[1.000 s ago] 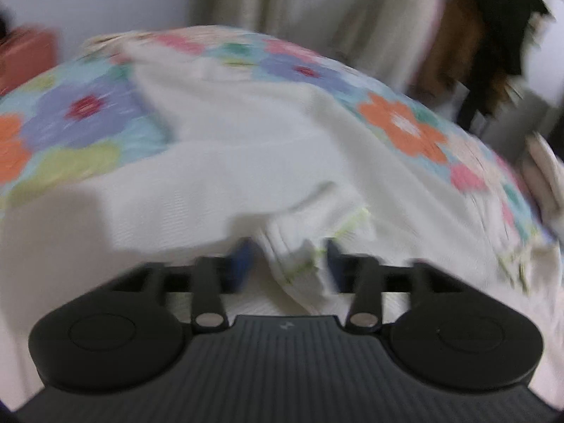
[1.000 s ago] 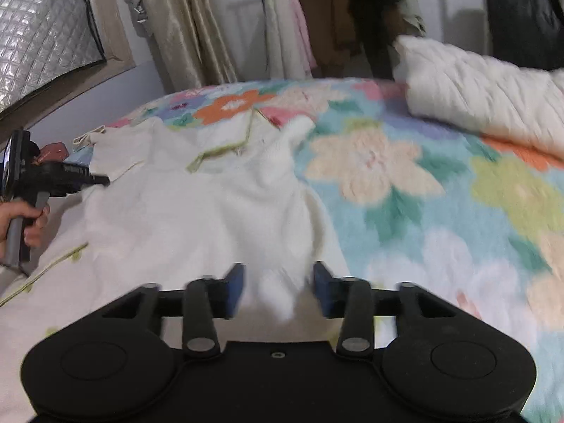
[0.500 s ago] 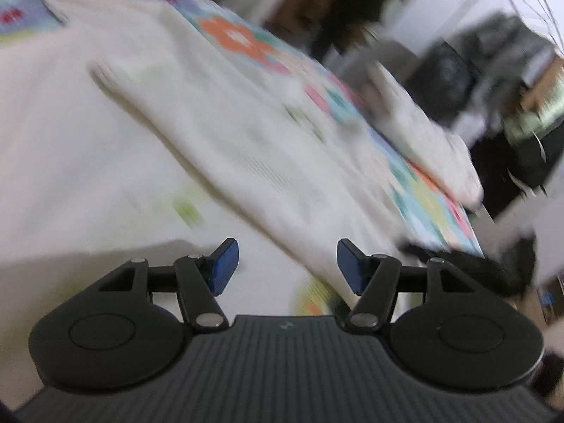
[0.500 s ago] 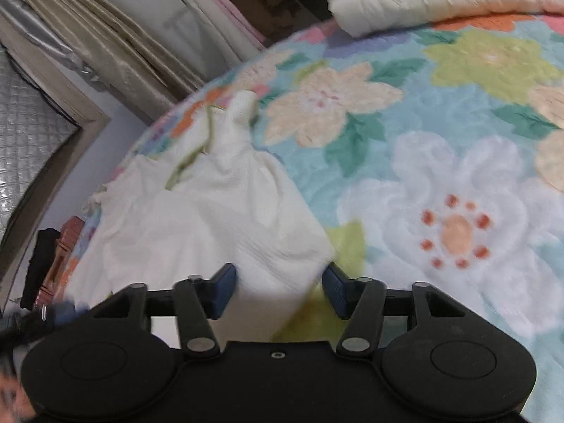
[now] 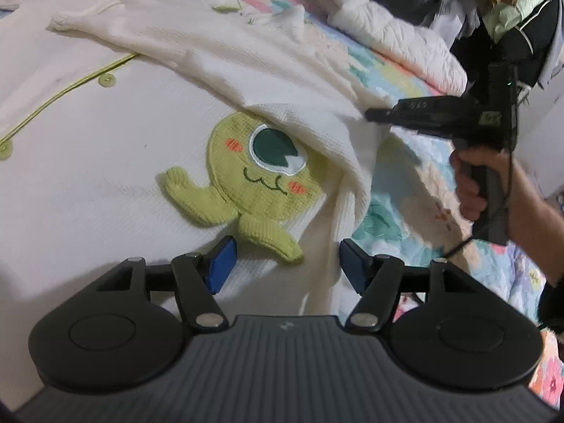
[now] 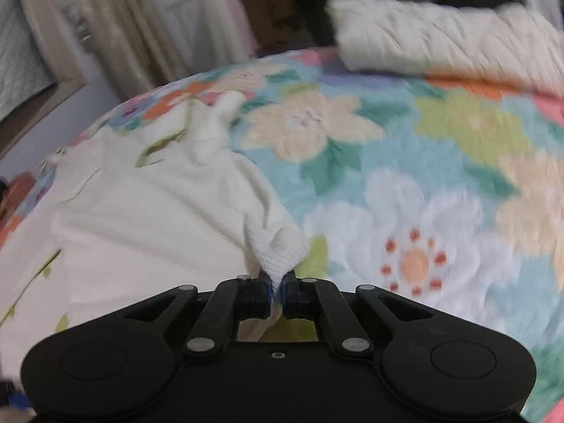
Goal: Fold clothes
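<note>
- Cream top [image 5: 116,162] lies spread on the floral blanket [image 6: 405,183], barely folded: one side flap is lifted over the green monster patch [image 5: 253,179].
- Right gripper [image 6: 276,294] is clamped on a pinch of its edge; left gripper [image 5: 283,262] hovers unclenched, jaws opening, gripping nothing.
- Still left: basically every fold.
- White quilt [image 5: 394,40] sits well apart (nothing's really blocking).

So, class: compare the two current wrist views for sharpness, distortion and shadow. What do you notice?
Left wrist view: mostly sharp, the green patch crisp; fisheye bends the bed's edges; a shadow falls near the left gripper. Right wrist view: motion-blurred blanket and pillow, yet the right gripper stays sharp.
</note>
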Demonstrator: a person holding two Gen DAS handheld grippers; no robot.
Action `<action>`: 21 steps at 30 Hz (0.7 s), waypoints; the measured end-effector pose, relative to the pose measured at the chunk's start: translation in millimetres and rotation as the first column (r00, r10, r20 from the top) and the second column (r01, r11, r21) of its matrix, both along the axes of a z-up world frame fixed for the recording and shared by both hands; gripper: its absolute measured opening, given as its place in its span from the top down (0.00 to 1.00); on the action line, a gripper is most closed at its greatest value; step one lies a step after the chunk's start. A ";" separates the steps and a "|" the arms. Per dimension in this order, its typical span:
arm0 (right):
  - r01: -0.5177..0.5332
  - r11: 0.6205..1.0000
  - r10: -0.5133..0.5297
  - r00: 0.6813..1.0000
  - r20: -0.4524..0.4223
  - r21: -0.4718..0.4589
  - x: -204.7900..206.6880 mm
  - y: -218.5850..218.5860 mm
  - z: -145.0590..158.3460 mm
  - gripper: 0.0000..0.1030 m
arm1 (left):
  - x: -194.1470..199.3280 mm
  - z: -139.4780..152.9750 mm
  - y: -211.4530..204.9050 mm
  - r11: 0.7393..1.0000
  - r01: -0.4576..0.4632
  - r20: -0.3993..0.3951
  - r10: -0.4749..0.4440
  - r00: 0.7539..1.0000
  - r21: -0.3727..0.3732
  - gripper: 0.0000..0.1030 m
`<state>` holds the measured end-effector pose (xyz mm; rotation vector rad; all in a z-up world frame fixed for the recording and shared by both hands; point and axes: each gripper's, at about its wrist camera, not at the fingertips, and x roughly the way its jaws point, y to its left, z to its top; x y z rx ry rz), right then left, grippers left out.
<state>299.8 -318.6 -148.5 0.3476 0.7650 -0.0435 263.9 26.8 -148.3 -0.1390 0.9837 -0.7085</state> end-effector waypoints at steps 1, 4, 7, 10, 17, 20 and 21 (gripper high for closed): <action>0.004 1.000 -0.004 1.000 -0.001 -0.007 -0.7 0.4 -0.8 0.92 | -3.3 0.8 0.9 1.000 -0.003 0.002 0.003 1.000 0.000 0.38; 0.034 0.996 -0.036 0.999 -0.030 -0.088 -3.6 3.7 5.0 0.60 | -3.4 1.8 12.7 0.998 -0.050 -0.036 0.049 0.998 -0.024 0.38; 0.084 0.986 -0.094 0.993 -0.068 -0.144 -9.6 7.3 16.8 0.47 | -2.4 2.8 25.5 0.994 -0.102 -0.080 0.098 0.992 -0.048 0.38; 0.098 0.978 -0.109 0.993 -0.052 -0.183 -21.2 18.1 35.4 0.46 | -0.9 8.7 38.4 0.987 -0.159 -0.090 0.156 0.984 -0.021 0.36; 0.015 0.983 0.006 0.993 0.117 -0.183 -60.3 68.2 73.3 0.39 | 8.4 34.1 92.9 0.927 -0.315 0.001 0.321 0.947 0.203 0.17; -0.064 0.980 0.100 0.977 0.187 -0.189 -77.9 100.5 77.7 0.37 | 3.9 52.2 124.4 0.905 -0.377 0.023 0.380 0.925 0.198 0.17; -0.083 0.972 0.123 0.976 0.178 -0.218 -78.2 114.4 80.4 0.37 | 0.7 59.5 133.1 0.902 -0.392 0.029 0.393 0.919 0.183 0.17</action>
